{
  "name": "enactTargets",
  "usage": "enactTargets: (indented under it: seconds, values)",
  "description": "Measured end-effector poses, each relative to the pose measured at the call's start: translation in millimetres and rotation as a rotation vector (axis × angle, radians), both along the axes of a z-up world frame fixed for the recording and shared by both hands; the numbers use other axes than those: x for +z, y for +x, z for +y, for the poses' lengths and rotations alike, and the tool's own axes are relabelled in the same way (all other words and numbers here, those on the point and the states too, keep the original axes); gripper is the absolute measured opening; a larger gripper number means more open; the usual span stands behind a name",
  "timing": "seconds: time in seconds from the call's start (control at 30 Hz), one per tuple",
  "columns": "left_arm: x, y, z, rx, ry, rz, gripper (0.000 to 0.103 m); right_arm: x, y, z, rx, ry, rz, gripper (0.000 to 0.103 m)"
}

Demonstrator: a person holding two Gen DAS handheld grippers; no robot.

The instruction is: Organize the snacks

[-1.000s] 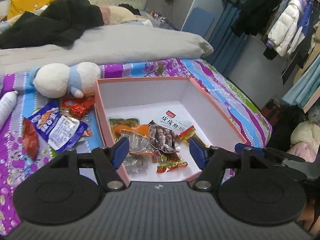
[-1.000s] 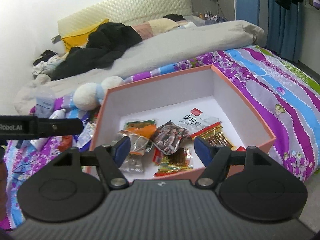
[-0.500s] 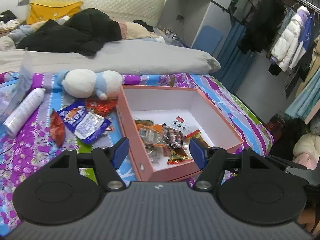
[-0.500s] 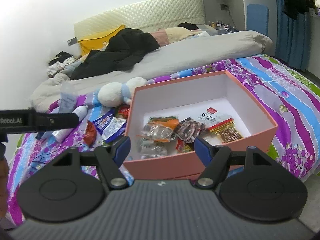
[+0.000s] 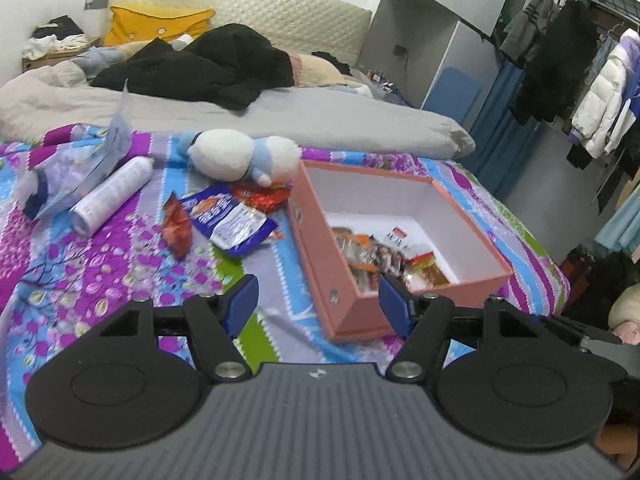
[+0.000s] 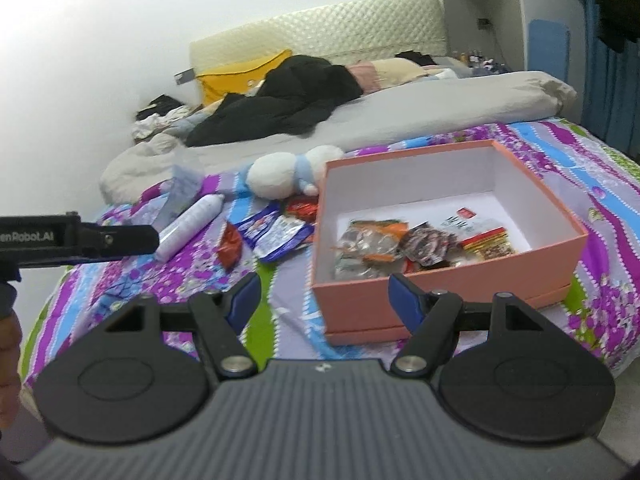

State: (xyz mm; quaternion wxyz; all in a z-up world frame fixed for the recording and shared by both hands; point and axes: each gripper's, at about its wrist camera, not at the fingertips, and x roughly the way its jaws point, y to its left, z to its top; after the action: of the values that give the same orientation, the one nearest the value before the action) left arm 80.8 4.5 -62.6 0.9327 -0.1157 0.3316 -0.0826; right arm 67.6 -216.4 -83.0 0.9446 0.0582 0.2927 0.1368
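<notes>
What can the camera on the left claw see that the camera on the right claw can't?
Only the left view shows the clothes rack with a white puffy jacket at the right edge of the room.

Only the right view shows the other claw's black arm reaching in from the left, and a hand's edge.

Both show the pink box with wrapped snacks inside, the blue snack packet and red packet loose on the bedspread, the white bottle and the plush toy. Each camera's own claw is open and empty.

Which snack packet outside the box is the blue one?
The blue-and-white packet, lying on the bedspread between the small orange-red packet and the pink box. The other loose packets, including the one by the plush toy, are red.
</notes>
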Motion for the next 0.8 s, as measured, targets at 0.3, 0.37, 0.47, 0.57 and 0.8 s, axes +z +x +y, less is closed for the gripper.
enactTargets:
  seconds: [0.3, 0.37, 0.47, 0.57, 0.8]
  values:
    - [-20.2, -36.9, 23.1, 0.106, 0.029, 0.015, 0.072, -14.9, -16.0, 27.5, 0.082, -0.02, 0.009, 0.072]
    - [-24.5, -39.3, 29.8, 0.12, 0.032, 0.03, 0.072, -15.6, -17.2, 29.7, 0.093, -0.03, 0.004, 0.072]
    - [-30.3, -37.0, 37.8, 0.127, 0.032, 0.046, 0.072, -17.5, -15.3, 33.3, 0.103, -0.037, 0.007, 0.072]
    - [-32.2, -30.0, 43.0, 0.128, 0.024, 0.052, 0.072, -19.8, -10.5, 37.8, 0.114, -0.04, 0.012, 0.072]
    - [-37.8, 4.5, 60.2, 0.118, 0.002, 0.084, 0.074, -25.3, 15.6, 54.2, 0.128, -0.036, 0.026, 0.072]
